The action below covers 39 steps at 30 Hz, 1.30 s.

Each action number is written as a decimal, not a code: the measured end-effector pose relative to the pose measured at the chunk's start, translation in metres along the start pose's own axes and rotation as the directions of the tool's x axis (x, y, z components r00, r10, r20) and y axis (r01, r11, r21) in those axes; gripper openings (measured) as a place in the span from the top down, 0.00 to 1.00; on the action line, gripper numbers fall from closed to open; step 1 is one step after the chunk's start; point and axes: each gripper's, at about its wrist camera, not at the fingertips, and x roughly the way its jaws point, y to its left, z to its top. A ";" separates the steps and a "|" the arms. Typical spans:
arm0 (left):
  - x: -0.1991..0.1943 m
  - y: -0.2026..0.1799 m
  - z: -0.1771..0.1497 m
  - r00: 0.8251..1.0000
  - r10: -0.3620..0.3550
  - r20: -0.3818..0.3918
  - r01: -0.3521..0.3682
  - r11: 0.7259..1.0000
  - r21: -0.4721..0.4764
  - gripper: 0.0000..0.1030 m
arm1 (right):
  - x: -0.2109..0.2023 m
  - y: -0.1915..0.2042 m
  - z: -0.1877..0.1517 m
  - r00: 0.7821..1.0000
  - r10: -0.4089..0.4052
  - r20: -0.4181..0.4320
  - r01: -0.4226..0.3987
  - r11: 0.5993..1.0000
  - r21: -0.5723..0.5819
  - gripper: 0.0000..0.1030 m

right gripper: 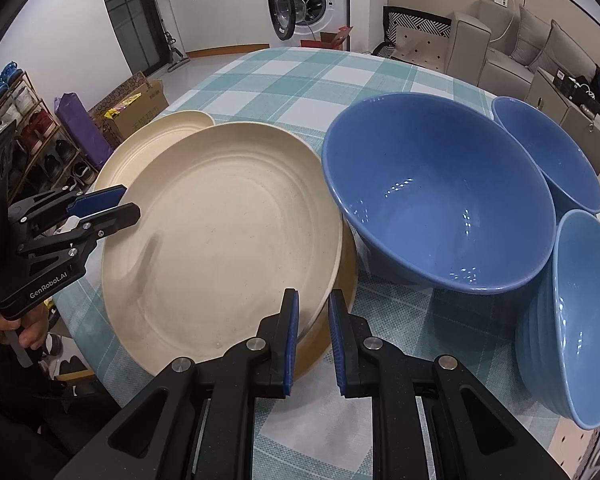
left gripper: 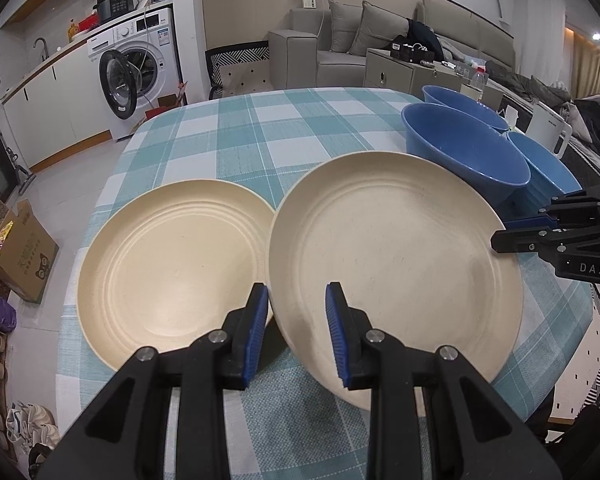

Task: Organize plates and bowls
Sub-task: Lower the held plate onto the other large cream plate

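Observation:
Two cream plates sit on the checked table. The right plate [left gripper: 396, 256] [right gripper: 228, 240] is tilted, its near side raised. My left gripper [left gripper: 296, 312] is open, its jaws astride that plate's left rim; it also shows in the right wrist view [right gripper: 112, 204]. My right gripper [right gripper: 314, 320] has narrow-set jaws around the same plate's near rim, seemingly closed on it; it shows in the left wrist view [left gripper: 540, 220]. The left plate [left gripper: 172, 268] [right gripper: 172, 124] lies flat. Three blue bowls stand right: a big one [right gripper: 440, 196] [left gripper: 464, 152], a far one [right gripper: 548, 152], and a near one [right gripper: 580, 320].
The checked tablecloth [left gripper: 260, 132] covers a round table. The table's left edge drops to the floor, where a cardboard box [left gripper: 20, 252] and shoes lie. A washing machine [left gripper: 132, 76] and a sofa stand beyond the table.

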 end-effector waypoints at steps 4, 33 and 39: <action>0.005 -0.002 -0.001 1.000 0.011 -0.009 -0.011 1.000 0.002 0.73 | 0.003 -0.001 -0.002 1.000 -0.001 -0.005 0.001 1.000 0.000 0.85; 0.017 -0.012 -0.006 0.999 0.035 -0.027 -0.034 0.999 0.042 0.73 | 0.018 0.006 -0.012 0.995 -0.096 -0.030 0.094 0.994 -0.047 0.85; 0.020 -0.015 -0.007 0.999 0.042 -0.029 -0.040 0.998 0.051 0.73 | 0.019 0.007 -0.014 0.993 -0.113 -0.028 0.111 0.992 -0.052 0.85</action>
